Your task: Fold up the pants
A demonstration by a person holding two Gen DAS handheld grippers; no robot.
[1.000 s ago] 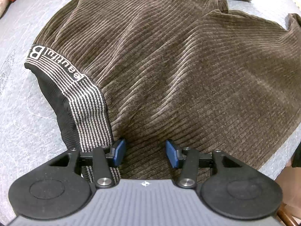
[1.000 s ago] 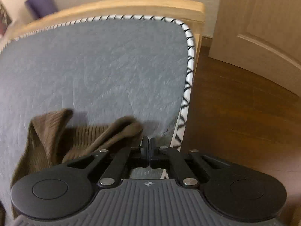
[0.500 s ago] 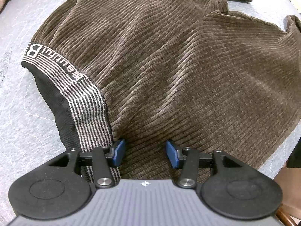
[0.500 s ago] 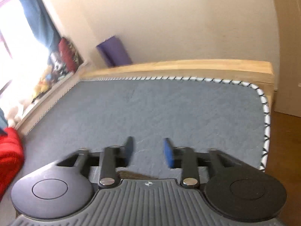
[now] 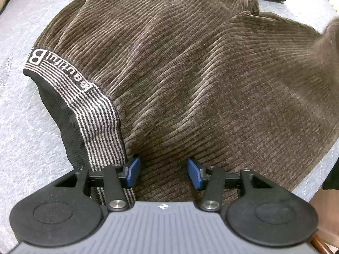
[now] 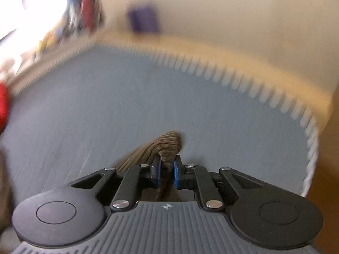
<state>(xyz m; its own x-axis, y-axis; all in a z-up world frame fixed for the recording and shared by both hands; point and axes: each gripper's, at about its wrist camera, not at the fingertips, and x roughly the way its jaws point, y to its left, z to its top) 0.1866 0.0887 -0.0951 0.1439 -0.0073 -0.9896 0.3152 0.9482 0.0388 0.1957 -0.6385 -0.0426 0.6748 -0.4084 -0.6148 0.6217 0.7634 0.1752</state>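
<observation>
Two grippers are working: my right gripper [image 6: 166, 170] is pinching a bunched bit of the brown pants [image 5: 190, 74] lying on the gray bed cover [image 6: 148, 105], my left gripper [image 5: 163, 172] is waiting spread wide by the striped waistband [image 5: 93, 114], so I am lifting slowly and evenly.

Sharp, evenly lit left view; smeared, backlit right view.
Soft light shows every rib of the pants [image 5: 190, 74], with fisheye bending at the edges. In the right view, motion blur streaks the mattress edge [image 6: 233, 78], and a window [image 6: 25, 10] blows out white.
</observation>
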